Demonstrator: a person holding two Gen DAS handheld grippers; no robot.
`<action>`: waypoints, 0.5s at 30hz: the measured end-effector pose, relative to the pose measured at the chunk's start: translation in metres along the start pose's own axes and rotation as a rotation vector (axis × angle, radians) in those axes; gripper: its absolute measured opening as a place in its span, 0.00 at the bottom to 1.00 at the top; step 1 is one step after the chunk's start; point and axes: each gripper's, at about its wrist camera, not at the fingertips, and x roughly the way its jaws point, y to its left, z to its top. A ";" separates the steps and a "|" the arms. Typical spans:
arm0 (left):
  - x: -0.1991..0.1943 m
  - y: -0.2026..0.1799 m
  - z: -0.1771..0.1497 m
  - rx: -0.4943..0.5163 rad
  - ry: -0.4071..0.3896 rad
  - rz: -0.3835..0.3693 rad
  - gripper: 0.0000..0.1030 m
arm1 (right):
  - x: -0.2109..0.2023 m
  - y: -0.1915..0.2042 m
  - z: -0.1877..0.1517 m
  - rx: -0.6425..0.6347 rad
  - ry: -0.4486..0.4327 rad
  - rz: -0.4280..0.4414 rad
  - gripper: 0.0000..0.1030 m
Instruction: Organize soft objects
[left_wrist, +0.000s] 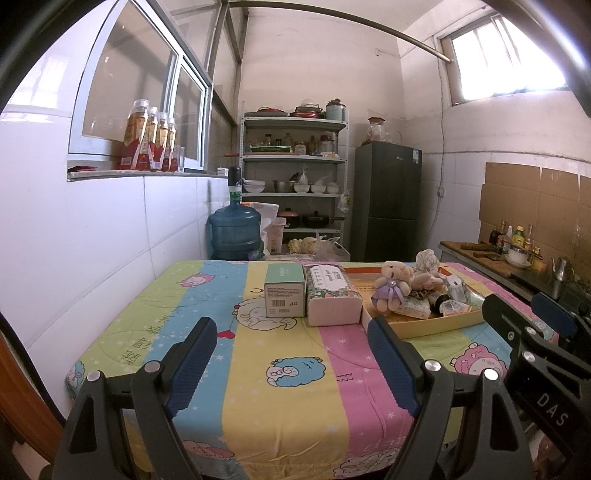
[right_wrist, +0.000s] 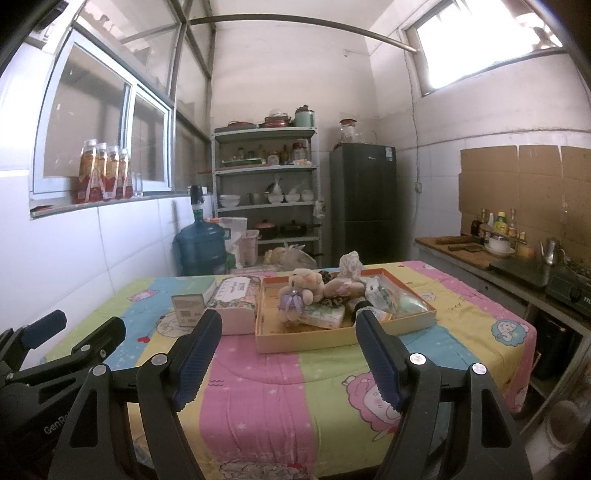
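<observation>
A: What are the grippers doing, nearest first?

B: Both are hovering over the near edge of the table (right_wrist: 258, 398), side by side. The left gripper (left_wrist: 291, 358) is showing its fingers spread wide with nothing between them, and the right gripper (right_wrist: 288, 354) is gaping the same way — empty too.

A: And beyond them?

B: The bare striped cloth, then a green box (left_wrist: 285, 295) sitting just beside a tissue pack (left_wrist: 332, 299), the two touching or nearly so. To their right the tray (right_wrist: 332, 338) is lying on the cloth.

A: The soft things?

B: They are piling up in the tray — a bear (right_wrist: 301, 291) in a purple dress is leaning at the front, a second plush (right_wrist: 341, 286) is lying behind it, and a lacy white bundle (right_wrist: 350, 263) is poking up at the far rim. Packets and a dark-capped tube are crowding the right half; I cannot tell what each one is.

A: So which step is this?

B: I am judging it as a pause well clear of the goods, and it is fitting two readings: the soft things waiting in the tray to be sorted out, or gathered there already as the tidy heap.

A: What would a next move need?

B: Any reach would be crossing the open cloth and clearing the tray's near wall from above, and a plush would be squashing under the pads, so a wide, gentle closure on the body would be wanted.
</observation>
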 end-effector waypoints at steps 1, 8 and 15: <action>0.000 0.000 0.000 0.000 0.001 0.000 0.81 | 0.000 0.000 0.000 0.000 0.000 0.000 0.74; 0.000 0.000 0.000 0.001 0.000 0.001 0.81 | 0.000 0.000 0.000 0.001 0.000 0.000 0.74; 0.000 0.000 0.000 0.000 0.001 0.002 0.81 | 0.000 0.001 0.000 0.000 -0.001 0.002 0.74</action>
